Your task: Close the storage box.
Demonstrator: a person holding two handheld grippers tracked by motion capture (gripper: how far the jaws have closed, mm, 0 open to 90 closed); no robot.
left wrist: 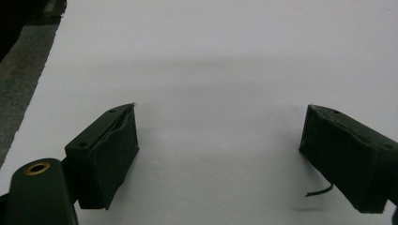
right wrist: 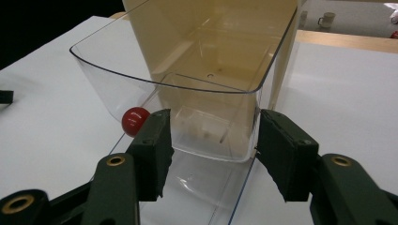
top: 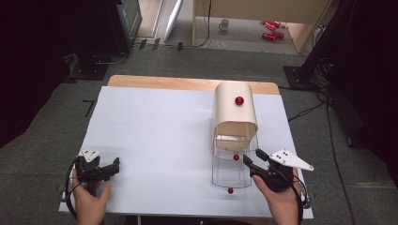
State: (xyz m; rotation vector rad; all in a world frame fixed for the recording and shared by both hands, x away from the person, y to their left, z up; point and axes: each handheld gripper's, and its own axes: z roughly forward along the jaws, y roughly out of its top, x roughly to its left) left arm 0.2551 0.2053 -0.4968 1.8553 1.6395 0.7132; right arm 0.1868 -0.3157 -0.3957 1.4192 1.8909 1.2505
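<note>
White table: clear drawer, red knob, cream cover.

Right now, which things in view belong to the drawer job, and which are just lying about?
In the job:
- clear drawer, pulled partway out
- cream cabinet shell around it
- red knob on the drawer
- right tool, jaws either side of the drawer front

Lying about:
- left tool, open over bare tabletop
- mug on the floor
- red cans beyond the table
</note>
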